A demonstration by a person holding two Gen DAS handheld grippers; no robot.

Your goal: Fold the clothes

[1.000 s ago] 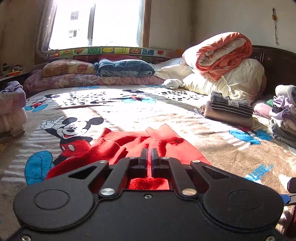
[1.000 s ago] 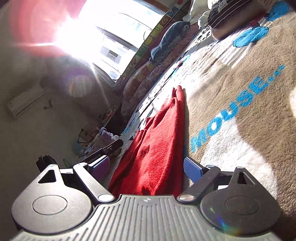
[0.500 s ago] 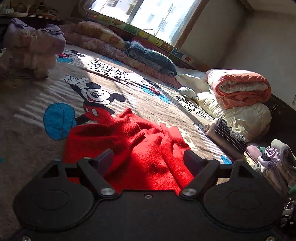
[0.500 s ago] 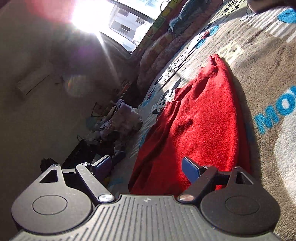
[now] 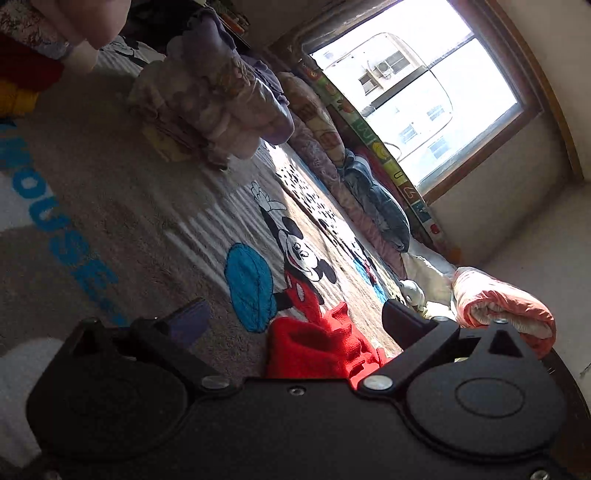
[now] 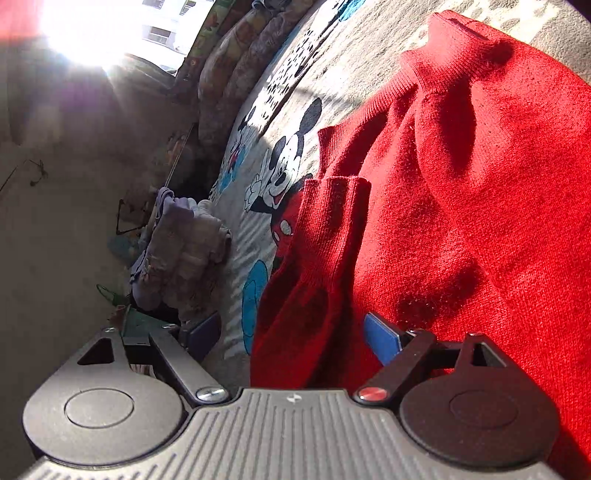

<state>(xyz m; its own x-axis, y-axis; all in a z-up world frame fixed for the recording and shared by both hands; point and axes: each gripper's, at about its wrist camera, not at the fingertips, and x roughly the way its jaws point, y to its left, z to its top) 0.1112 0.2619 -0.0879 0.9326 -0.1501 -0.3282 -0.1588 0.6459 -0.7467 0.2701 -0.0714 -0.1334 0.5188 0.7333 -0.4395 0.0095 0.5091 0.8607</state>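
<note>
On the cartoon-print bedspread (image 5: 155,221), a red sweater (image 6: 461,221) lies rumpled, folding unfinished; left gripper (image 5: 295,317) and right gripper (image 6: 291,332) are held wide open, empty.

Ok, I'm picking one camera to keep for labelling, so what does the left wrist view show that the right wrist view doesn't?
Only the left wrist view shows the window frame, the rolled orange quilt, blue MOUSE lettering and a hand at the top.

Only the right wrist view shows the red sweater's ribbed cuff and collar close up.

Both show the sweater lying on the Mickey blanket, the stack of folded pale clothes, and an open gripper, left and right, holding nothing.
</note>
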